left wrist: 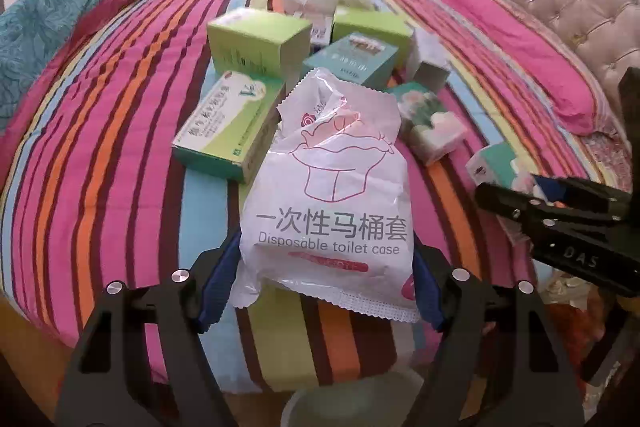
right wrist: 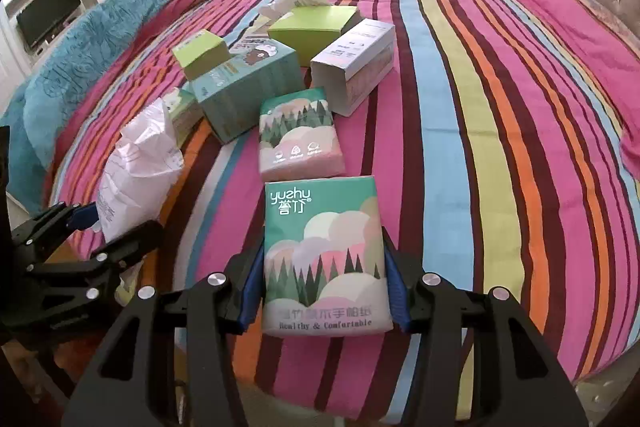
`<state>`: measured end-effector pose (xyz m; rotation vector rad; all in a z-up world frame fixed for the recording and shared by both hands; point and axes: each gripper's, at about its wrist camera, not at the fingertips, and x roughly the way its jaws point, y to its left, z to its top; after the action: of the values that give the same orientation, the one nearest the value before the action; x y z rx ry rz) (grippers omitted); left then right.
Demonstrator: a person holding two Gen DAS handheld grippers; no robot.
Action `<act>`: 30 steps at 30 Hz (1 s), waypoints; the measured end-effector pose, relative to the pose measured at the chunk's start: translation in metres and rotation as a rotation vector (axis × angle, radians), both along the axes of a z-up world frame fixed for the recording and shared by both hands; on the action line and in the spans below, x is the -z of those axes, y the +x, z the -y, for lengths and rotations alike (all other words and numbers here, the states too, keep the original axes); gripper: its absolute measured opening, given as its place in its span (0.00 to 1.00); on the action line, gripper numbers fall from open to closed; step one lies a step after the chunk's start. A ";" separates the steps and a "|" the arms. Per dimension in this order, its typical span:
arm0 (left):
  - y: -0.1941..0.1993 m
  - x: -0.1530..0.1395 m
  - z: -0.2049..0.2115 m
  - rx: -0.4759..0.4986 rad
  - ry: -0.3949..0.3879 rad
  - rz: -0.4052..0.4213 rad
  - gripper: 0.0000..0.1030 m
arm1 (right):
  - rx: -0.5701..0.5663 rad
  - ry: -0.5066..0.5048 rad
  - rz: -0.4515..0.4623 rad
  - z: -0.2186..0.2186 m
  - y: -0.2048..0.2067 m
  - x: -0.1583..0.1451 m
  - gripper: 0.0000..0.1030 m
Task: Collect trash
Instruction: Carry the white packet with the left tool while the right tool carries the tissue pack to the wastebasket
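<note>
Striped bedding (left wrist: 120, 147) in pink, orange and blue fills the left wrist view, with boxes and packets scattered on it. The left gripper (left wrist: 326, 283) is seen pressed onto the lower part of a white toilet-cover packet (left wrist: 328, 195), which is held up over the bed's near edge. The packet is judged light, thin and crinkly, likely slippery; a hold low on its filled body seems soundest.

In the right wrist view, the right gripper (right wrist: 324, 291) is closed against both sides of a green tissue pack (right wrist: 326, 255), near the bed's edge. The pack is judged soft and compressible, so a hold across its sides should suit. A second tissue pack (right wrist: 300, 135) lies just beyond.
</note>
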<state>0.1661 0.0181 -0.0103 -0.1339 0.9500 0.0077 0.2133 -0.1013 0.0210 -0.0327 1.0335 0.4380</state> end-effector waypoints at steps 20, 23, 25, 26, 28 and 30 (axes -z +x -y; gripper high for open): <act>-0.113 -0.023 0.004 0.191 -0.008 0.007 0.71 | 0.030 0.063 -0.036 0.009 -0.078 -0.026 0.47; -0.129 -0.018 0.006 0.206 -0.015 -0.012 0.71 | 0.030 0.061 -0.034 0.008 -0.085 -0.028 0.47; -0.138 -0.016 0.009 0.219 -0.018 -0.023 0.71 | 0.033 0.066 -0.034 0.009 -0.088 -0.028 0.47; -0.142 -0.015 0.011 0.228 -0.019 -0.029 0.71 | 0.037 0.071 -0.035 0.010 -0.090 -0.029 0.47; -0.148 -0.013 0.015 0.251 -0.023 -0.045 0.71 | 0.040 0.077 -0.036 0.011 -0.092 -0.029 0.47; -0.153 -0.011 0.018 0.274 -0.026 -0.060 0.71 | 0.046 0.078 -0.036 0.013 -0.093 -0.029 0.47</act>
<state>0.0135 -0.0001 0.0005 -0.0266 1.0222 -0.2544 0.1201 -0.1139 0.0502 0.0688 1.0496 0.4386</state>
